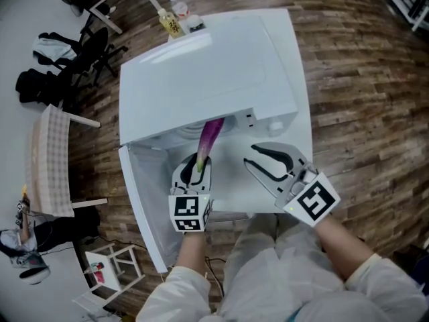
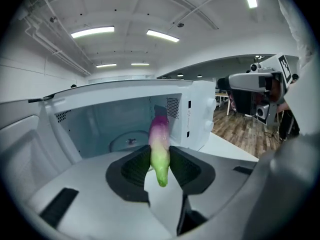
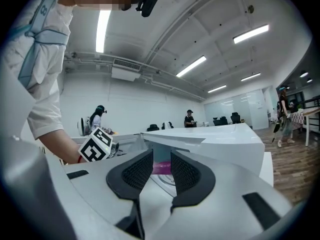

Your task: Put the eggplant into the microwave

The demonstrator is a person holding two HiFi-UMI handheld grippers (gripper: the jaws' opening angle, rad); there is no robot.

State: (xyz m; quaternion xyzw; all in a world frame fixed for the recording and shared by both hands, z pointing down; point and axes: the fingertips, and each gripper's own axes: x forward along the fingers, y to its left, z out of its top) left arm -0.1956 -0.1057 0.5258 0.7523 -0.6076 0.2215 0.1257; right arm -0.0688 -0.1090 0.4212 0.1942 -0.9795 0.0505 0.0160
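The white microwave (image 1: 208,72) stands with its door (image 1: 144,206) swung open to the left. My left gripper (image 1: 196,170) is shut on the eggplant (image 1: 210,138), gripping its green stem end, while the purple end points into the cavity mouth. In the left gripper view the eggplant (image 2: 160,154) sits upright between the pads of the left gripper (image 2: 160,166), in front of the glass turntable (image 2: 127,140). My right gripper (image 1: 250,156) hovers to the right of the opening, open and holding nothing. Past the jaws of the right gripper (image 3: 161,161) a bit of the purple eggplant (image 3: 161,167) shows.
Bottles (image 1: 173,20) stand behind the microwave. Black chairs (image 1: 74,52) and a folding rack (image 1: 50,159) stand on the wooden floor to the left. The control panel (image 2: 197,116) is right of the cavity. People (image 3: 95,119) are far off in the room.
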